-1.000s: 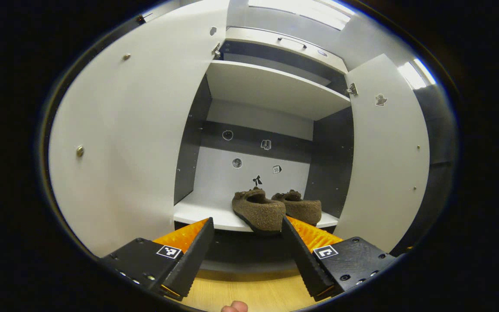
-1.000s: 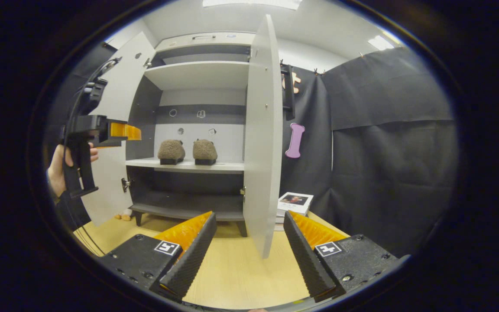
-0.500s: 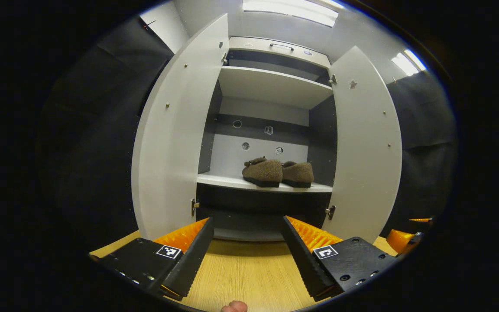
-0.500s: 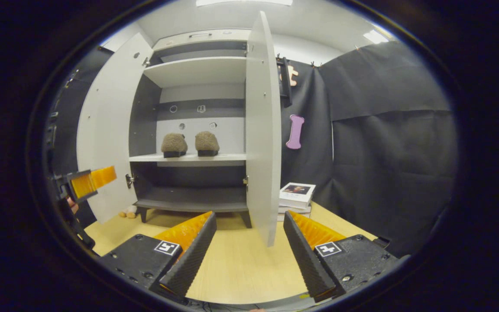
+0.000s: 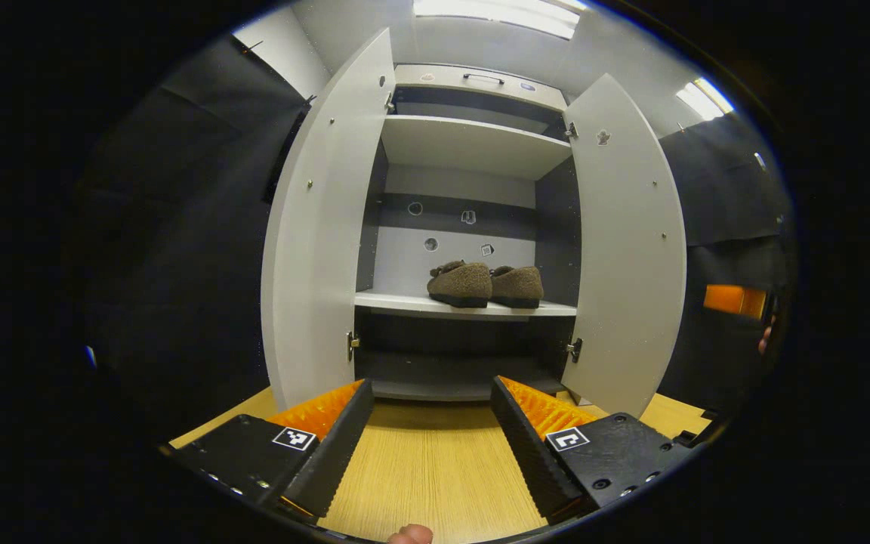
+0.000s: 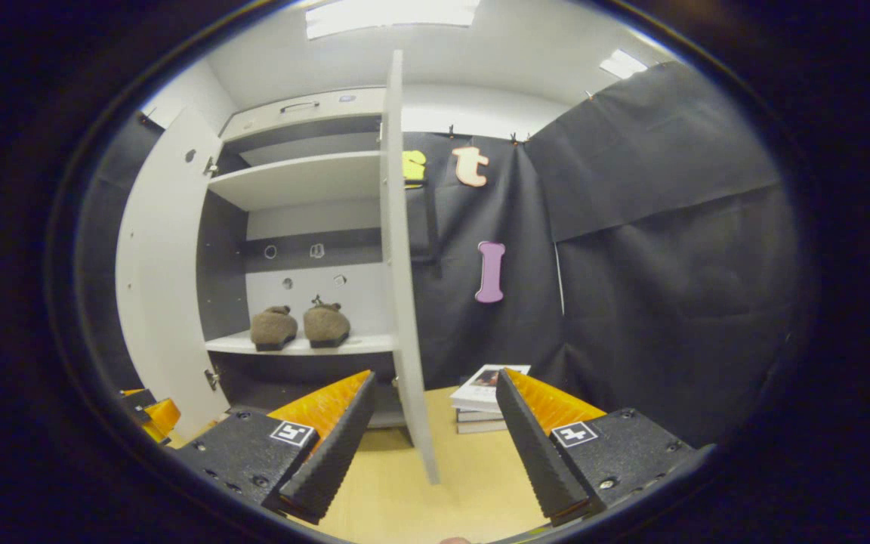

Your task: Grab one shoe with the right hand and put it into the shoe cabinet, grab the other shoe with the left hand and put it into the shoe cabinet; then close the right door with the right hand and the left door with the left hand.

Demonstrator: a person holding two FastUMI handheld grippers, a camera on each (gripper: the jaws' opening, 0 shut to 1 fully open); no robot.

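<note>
We see the 2 shoes [image 5: 484, 283] side by side on the shoe cabinet's middle shelf [image 5: 405, 304], both doors ajar; our left gripper [image 5: 429, 438] and right gripper [image 6: 431, 442] are spread, holding nothing.

Open gap between right door [image 6: 405, 302] and stacked books [image 6: 486, 397].

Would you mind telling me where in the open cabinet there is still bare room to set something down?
The upper shelf looks bare. The middle shelf has room left of the shoes, up to the left door; its right end is crowded by the pair. The bottom shelf looks bare but dim. Books sit on the floor beyond the right door.
</note>
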